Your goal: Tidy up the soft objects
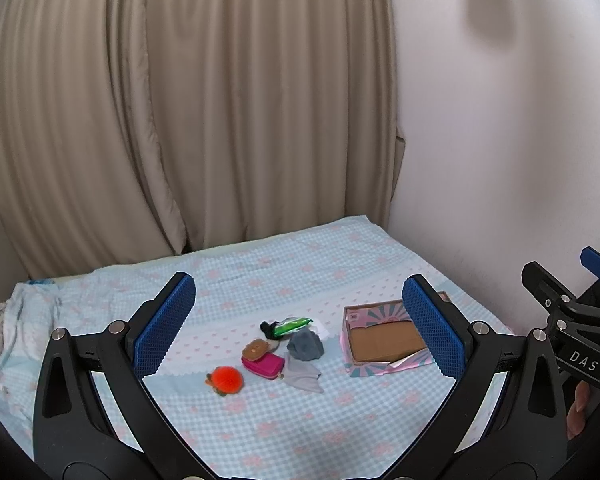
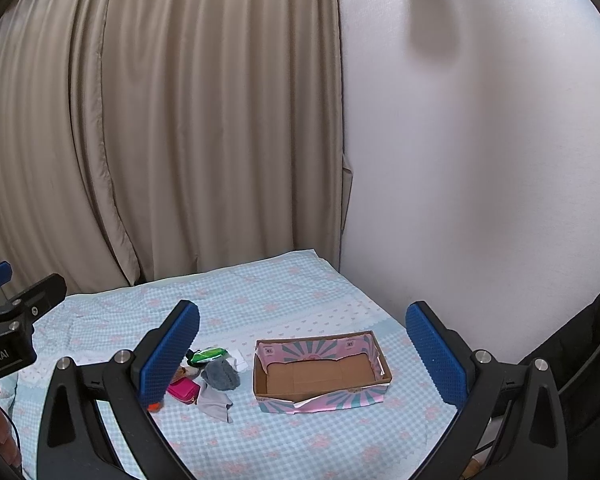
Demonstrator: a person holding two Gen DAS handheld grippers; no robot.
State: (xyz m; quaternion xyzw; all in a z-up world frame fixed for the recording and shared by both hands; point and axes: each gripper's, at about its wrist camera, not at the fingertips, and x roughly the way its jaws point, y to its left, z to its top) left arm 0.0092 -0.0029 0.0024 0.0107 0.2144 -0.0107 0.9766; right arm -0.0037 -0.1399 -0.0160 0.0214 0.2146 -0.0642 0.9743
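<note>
A small pile of soft things lies on the blue checked bed sheet [image 1: 260,280]: an orange fluffy toy [image 1: 225,379], a pink pouch [image 1: 263,365] with a brown plush [image 1: 255,350] on it, a dark grey cloth [image 1: 306,345], a pale grey cloth [image 1: 302,376] and a green packet [image 1: 291,325]. A pink open cardboard box [image 2: 320,372] stands empty to their right. My left gripper [image 1: 300,320] is open, above and short of the pile. My right gripper [image 2: 302,350] is open, above and short of the box.
Beige curtains [image 1: 180,100] hang behind the bed. A white wall [image 2: 480,160] runs along the right side, close to the box. Crumpled bedding [image 1: 4,332] lies at the left edge of the bed.
</note>
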